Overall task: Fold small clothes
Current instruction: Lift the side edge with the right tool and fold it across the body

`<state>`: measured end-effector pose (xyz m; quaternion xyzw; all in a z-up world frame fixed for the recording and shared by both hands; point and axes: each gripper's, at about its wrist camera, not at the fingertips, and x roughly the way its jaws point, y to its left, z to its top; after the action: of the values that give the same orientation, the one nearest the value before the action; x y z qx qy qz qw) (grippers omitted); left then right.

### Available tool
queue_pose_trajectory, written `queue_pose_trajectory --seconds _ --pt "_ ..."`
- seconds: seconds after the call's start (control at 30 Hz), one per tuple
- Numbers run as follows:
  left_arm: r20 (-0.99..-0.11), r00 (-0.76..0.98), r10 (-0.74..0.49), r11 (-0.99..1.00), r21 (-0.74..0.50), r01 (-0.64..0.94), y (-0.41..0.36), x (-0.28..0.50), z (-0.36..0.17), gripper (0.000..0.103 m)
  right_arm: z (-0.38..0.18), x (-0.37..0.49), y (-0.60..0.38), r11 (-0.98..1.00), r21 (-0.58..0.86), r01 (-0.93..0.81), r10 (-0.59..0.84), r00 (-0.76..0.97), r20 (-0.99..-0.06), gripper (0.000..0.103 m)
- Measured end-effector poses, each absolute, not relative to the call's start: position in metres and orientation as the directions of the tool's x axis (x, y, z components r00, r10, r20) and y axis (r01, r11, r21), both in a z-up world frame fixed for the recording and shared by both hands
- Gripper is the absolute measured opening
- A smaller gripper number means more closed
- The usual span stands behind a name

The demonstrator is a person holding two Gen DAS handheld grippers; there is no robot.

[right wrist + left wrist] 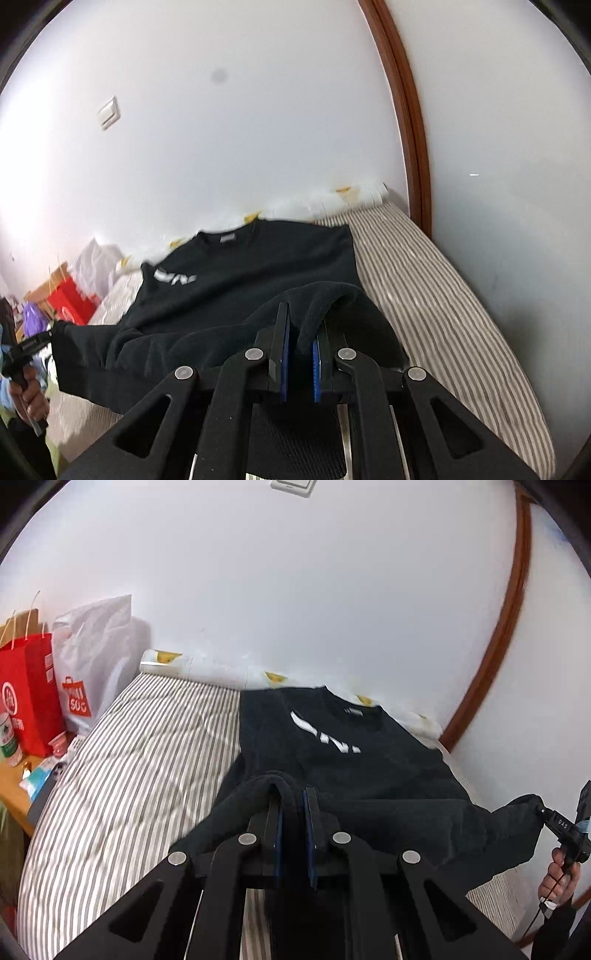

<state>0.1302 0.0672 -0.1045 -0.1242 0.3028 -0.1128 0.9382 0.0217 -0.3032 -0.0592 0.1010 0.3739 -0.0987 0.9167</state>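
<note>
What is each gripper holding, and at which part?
Both hold the black sweatshirt by its bottom hem: left gripper at one corner, right gripper at the other.

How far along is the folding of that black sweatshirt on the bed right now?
Early stage. Done: the black sweatshirt lies chest-up on the striped bed, collar toward the wall. In hand: the left gripper and right gripper are each shut on its near edge, lifted off the bed. Left: carrying that edge up toward the collar and finishing the folds; no completed fold is visible.
</note>
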Motion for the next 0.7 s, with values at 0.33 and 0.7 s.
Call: queue_pose_trajectory --seconds 0.33,0.7 --pt "-0.579 0.776 -0.251 0.943 -0.329 0.059 0.061 0.233 -0.115 0.01 -0.09 0.121 -0.334 0.944 0.174 0.28 -0.075 0.698 -0.712 0.009" --pt "-0.659 0.735 -0.162 0.967 -0.256 -0.016 0.049 0.3 -0.159 0.012 -0.173 0.206 -0.366 0.926 0.146 0.349 -0.108 0.613 -0.783 0.009"
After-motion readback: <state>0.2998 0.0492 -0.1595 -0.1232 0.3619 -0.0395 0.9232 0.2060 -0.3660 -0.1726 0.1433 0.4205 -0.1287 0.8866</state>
